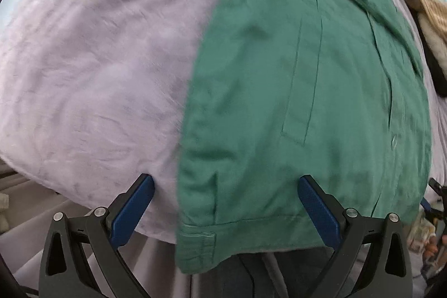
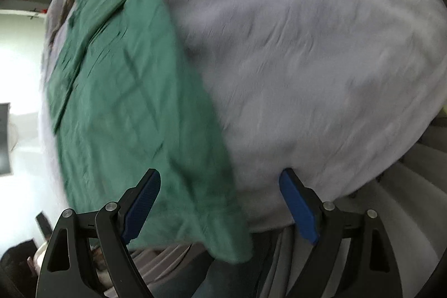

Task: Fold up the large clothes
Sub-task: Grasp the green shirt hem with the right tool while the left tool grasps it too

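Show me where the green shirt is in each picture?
Left wrist view: green shirt fills the right half, hem at the bottom.
Right wrist view: green shirt lies on the left, running to the bottom middle.
Shared landmark: the pale bedsheet under it.

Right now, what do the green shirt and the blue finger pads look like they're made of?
Green shirt: looks like woven cotton or linen, matte, with fine creases and stitched seams. Blue finger pads: probably rubber or plastic, matte, with a dotted grip texture; I can't tell which.
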Action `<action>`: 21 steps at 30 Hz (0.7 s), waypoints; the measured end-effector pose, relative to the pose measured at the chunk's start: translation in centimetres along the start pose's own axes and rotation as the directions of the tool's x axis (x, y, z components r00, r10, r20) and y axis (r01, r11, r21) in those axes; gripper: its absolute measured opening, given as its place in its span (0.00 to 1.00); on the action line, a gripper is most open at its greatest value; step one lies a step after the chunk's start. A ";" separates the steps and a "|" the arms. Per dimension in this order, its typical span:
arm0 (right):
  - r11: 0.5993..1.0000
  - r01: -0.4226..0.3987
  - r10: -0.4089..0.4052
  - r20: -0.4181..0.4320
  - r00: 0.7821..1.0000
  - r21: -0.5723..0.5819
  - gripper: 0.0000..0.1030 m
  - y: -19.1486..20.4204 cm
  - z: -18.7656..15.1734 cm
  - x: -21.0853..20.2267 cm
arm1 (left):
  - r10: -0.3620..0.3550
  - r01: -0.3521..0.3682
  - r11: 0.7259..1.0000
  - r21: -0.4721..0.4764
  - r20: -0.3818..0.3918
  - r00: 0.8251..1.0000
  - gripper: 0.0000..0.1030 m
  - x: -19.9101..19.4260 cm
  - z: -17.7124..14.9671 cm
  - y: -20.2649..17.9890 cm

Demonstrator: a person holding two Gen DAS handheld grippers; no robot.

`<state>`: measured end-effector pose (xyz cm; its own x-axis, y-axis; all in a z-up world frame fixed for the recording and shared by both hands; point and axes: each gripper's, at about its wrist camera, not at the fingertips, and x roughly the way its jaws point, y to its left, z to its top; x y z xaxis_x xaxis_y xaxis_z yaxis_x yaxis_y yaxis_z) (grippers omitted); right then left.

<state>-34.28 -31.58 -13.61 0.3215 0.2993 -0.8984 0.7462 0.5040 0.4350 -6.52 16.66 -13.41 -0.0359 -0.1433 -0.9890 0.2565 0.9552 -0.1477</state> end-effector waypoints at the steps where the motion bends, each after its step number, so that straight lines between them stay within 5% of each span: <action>1: 1.000 -0.031 0.031 -0.015 0.999 -0.003 0.87 0.2 -0.5 0.2 | 0.012 -0.012 0.999 0.033 0.004 1.000 1.00 0.2 -0.2 -0.4; 4: 0.988 -0.153 0.152 -0.063 0.986 -0.016 0.87 1.6 -1.5 0.8 | 0.005 -0.006 0.996 0.086 0.012 1.000 1.00 0.0 -0.7 -1.2; 8: 0.928 -0.373 0.371 -0.060 0.927 -0.021 0.87 3.9 -1.6 0.3 | -0.052 0.052 0.994 0.092 -0.001 0.999 1.00 -0.2 -0.9 -0.9; 10: 0.930 -0.367 0.366 -0.067 0.928 -0.007 0.87 4.1 -1.1 0.8 | -0.083 0.083 0.993 0.082 -0.007 0.997 1.00 -0.3 -0.7 -0.5; 14: 0.976 -0.219 0.219 -0.101 0.970 0.015 0.87 3.2 -0.8 3.1 | -0.127 0.128 0.990 0.054 -0.023 0.992 1.00 0.0 -0.1 1.0; 21: 0.973 -0.231 0.232 -0.087 0.969 0.022 0.79 3.7 -1.9 2.9 | -0.111 0.115 0.986 0.123 -0.042 0.993 1.00 0.3 -0.6 -0.2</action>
<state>-31.65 -27.32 -14.45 0.4339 0.4775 -0.7640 0.6645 0.4030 0.6293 -7.12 16.61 -13.69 -0.1045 -0.2374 -0.9658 0.3676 0.8931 -0.2593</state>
